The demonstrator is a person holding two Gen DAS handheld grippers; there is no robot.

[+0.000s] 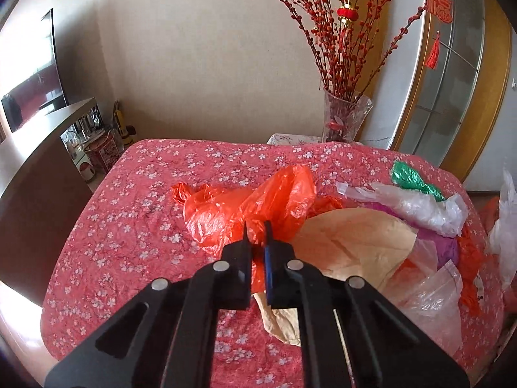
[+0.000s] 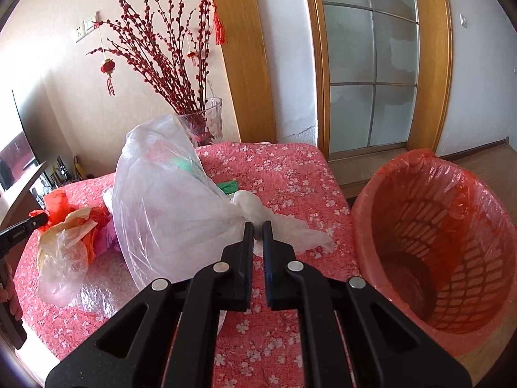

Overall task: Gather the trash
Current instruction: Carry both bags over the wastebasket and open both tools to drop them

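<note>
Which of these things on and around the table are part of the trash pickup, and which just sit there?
Part of the job:
- orange bag, pinched by left tool
- clear bag, pinched by right tool
- brown paper
- lined basket

Just there:
- vase of red branches
- television

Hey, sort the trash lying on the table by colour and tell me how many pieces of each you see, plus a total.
Orange plastic bag: 1, clamped in the left gripper
Green wrapper: 1
Purple bag: 1
Tan paper: 1
Clear or white plastic bags: 3, the last clamped in the right gripper
Total: 7, counting only pieces I can tell apart.
</note>
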